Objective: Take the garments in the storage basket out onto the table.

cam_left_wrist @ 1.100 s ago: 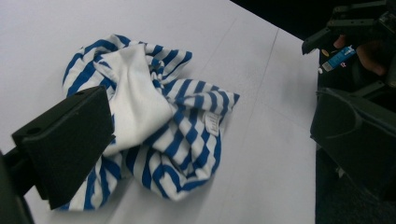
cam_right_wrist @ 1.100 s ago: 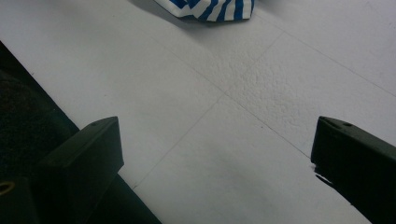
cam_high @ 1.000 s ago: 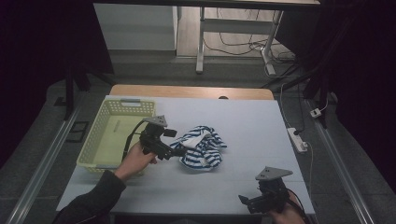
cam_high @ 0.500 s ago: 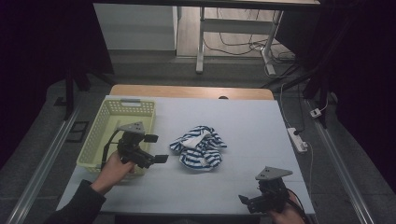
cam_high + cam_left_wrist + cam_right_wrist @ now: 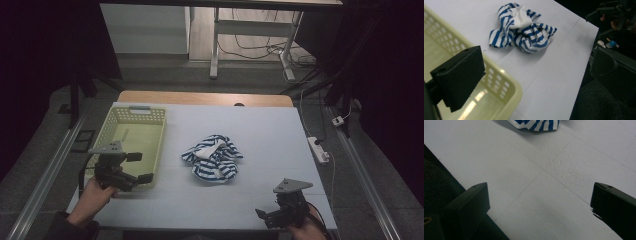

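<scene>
A crumpled blue-and-white striped cloth [image 5: 212,159] lies loose near the middle of the white table [image 5: 260,140]. To its left stands a pale yellow plastic basket [image 5: 112,131]. My left gripper [image 5: 140,167] hovers open over the basket's near right corner, well left of the cloth, with nothing between its jaws. In the left gripper view the basket rim [image 5: 507,83] runs under my left gripper [image 5: 535,57], with the cloth [image 5: 524,27] beyond. My right gripper [image 5: 265,216] is open and bare at the table's near right edge. In the right gripper view my right gripper [image 5: 539,187] looks along the table toward the cloth's edge [image 5: 536,123].
A white power strip [image 5: 318,150] lies off the table's right side. A wooden strip [image 5: 205,97] borders the far edge. Metal rails [image 5: 45,180] run along both sides on the floor. The right hand and its gripper [image 5: 621,12] appear far off in the left gripper view.
My left gripper has drawn back leftward from the cloth to the basket's near right corner, open and carrying nothing. The cloth stays where it was. The right gripper has not moved.
</scene>
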`<state>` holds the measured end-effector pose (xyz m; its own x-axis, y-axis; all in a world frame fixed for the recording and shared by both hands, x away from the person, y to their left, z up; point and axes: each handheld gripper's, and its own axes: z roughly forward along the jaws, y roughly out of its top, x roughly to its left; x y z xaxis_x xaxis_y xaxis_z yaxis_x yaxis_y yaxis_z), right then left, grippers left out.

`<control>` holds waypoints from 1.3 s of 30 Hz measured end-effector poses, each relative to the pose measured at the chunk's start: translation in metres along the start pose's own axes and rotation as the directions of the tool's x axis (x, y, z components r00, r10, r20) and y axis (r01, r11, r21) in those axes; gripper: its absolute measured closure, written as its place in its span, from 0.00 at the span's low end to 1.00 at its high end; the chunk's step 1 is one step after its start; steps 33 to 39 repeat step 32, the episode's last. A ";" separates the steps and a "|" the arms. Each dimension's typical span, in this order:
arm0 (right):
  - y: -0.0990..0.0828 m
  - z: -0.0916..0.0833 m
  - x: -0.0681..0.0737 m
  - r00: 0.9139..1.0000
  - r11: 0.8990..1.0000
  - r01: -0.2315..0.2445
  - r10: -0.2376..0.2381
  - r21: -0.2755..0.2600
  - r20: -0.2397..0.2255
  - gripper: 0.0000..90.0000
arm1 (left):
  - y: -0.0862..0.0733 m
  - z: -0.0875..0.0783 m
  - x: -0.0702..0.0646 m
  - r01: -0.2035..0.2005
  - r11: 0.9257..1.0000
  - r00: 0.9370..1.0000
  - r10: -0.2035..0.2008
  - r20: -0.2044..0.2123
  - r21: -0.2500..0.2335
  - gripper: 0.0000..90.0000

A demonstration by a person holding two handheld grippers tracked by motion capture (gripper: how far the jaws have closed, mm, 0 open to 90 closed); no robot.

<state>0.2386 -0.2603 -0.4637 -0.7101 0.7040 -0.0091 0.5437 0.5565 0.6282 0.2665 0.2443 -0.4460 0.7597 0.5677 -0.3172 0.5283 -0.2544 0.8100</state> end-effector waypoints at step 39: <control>0.000 -0.001 -0.001 1.000 1.000 -0.011 0.011 -0.006 0.009 0.02 | -0.085 -0.069 0.001 0.165 0.986 0.954 -0.152 -0.258 0.032 0.00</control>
